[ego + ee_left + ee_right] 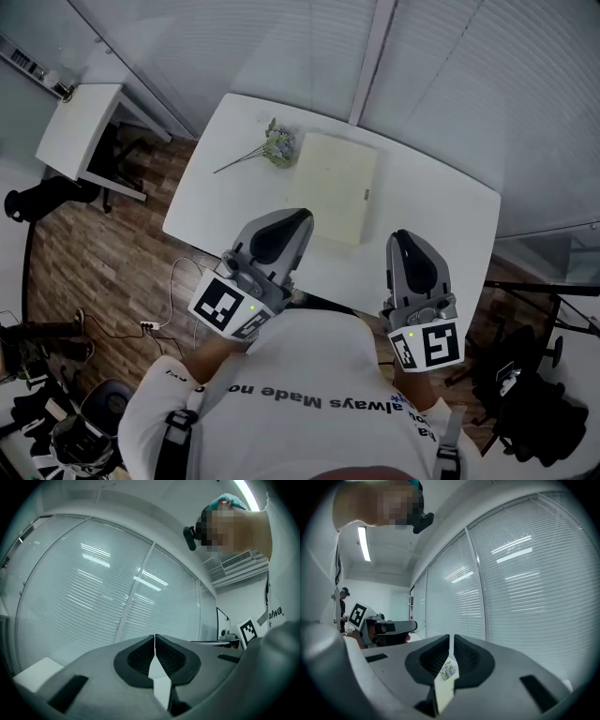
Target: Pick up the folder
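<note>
Lying flat on the table (450,202) at 12 o'clock from the left gripper (300,217) and right gripper (401,238), both closed tight on nothing, the folder (336,186) looks light and floppy, so I'd pinch its 6 o'clock edge.
</note>
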Tool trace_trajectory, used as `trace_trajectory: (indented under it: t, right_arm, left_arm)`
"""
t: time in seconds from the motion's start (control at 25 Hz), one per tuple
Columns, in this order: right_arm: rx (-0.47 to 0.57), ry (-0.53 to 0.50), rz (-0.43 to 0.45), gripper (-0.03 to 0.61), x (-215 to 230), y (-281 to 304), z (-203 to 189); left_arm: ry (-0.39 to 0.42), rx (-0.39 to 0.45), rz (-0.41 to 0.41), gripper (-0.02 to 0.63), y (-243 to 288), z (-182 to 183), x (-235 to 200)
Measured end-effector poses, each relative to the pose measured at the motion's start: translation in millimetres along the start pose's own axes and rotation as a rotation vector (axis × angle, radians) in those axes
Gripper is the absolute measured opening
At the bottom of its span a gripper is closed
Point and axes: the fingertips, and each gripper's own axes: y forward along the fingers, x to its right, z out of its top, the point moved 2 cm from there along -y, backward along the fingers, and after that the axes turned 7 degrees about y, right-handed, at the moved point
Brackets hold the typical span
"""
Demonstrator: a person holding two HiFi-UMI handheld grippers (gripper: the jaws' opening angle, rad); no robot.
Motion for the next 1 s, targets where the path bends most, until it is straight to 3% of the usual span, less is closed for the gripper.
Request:
trace_trajectory:
  t: [0.44,1.0]
  right_arm:
    - [-0.010,-0.003,0.003,0.032,31,1,0]
    - [0.002,-0.016,-0.026,0.032,21,15,9]
  left_arm:
    - [-0.006,-0.001,0.007,0.015,30,-10,8]
    - [0.012,-0.011,-0.038,0.015,32,-3,-9]
